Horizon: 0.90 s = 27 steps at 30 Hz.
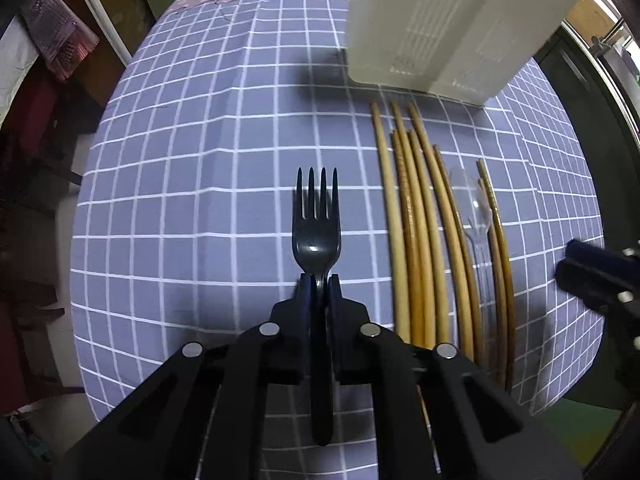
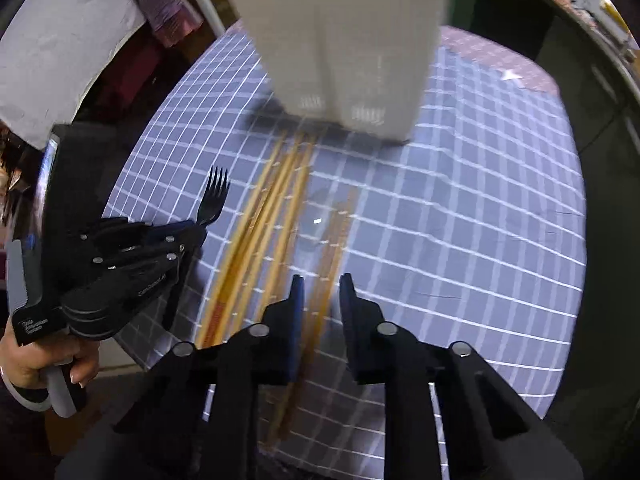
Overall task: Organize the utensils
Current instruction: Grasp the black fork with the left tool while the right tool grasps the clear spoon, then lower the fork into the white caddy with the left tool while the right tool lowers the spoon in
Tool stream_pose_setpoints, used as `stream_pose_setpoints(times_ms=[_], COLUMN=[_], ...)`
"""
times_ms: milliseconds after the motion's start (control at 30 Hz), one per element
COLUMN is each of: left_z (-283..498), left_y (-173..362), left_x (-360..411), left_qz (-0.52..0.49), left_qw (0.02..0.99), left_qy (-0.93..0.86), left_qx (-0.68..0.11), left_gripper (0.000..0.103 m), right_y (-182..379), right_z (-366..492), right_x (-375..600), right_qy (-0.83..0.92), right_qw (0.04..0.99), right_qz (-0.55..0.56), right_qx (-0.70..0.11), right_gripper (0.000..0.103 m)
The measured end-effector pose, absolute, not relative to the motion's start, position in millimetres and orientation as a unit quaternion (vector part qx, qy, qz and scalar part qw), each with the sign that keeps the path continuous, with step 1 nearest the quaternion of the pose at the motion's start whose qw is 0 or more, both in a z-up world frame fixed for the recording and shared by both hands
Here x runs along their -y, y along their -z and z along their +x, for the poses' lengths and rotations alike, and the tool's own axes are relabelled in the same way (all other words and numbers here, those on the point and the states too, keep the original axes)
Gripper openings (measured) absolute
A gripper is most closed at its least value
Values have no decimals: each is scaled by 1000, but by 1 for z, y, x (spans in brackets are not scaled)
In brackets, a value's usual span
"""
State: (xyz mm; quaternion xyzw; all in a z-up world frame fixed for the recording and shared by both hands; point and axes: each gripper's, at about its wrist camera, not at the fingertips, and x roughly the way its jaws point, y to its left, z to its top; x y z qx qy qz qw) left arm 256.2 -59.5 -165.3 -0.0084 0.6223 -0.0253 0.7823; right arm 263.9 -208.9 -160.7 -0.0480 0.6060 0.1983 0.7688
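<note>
We have the black plastic fork [image 1: 318, 232] clamped in the left gripper [image 1: 319, 280], whose fingers [image 1: 334, 292] are closed on its neck just below the tines, with the handle running back between them toward the wrist. It is a light, stiff, glossy thing — little weight to carry, but smooth enough to pivot in a narrow pinch, so a hold this close to the head looks sensible to us for steering the tines into the white holder [image 1: 448, 28] that stands ahead of the fingertips and off to their right.

The right gripper [image 2: 320, 284] hangs over the row of chopsticks [image 2: 280, 208]. Its fingers [image 2: 349, 296] stand narrowly apart, astride one darker chopstick [image 2: 328, 280]; the picture is blurred, and as far as we can make out they are not yet pressing on it. The chopsticks are long, thin, rigid and round, lying side by side on the checked cloth of the tabletop [image 2: 480, 220] — they will roll and fan out if nudged. We would take one near its middle, across its length, so it does not swing. A clear plastic spoon [image 1: 476, 204] lies among them, just ahead of the right fingertips; it is hard to see, light, and likely brittle.
</note>
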Motion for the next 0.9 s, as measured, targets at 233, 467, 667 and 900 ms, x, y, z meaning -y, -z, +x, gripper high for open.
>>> stream_pose_setpoints(times_ms=[233, 467, 667, 900], left_z=[258, 256, 254, 258], left_y=[151, 155, 154, 139], left_x=[48, 40, 39, 35], left_qz=[-9, -15, -16, -14], left_qw=[793, 792, 796, 807], left_qy=[36, 40, 41, 44], left_qx=[-608, -609, -604, -589], left_gripper=[9, 9, 9, 9], right_y=[190, 208, 213, 209], right_z=[279, 287, 296, 293], right_x=[184, 176, 174, 167], right_qy=[-182, -169, -156, -164], right_qw=[742, 729, 727, 745], right_qz=[-68, -74, -77, -67], right_qx=[-641, -659, -664, -643], right_gripper=[17, 15, 12, 10])
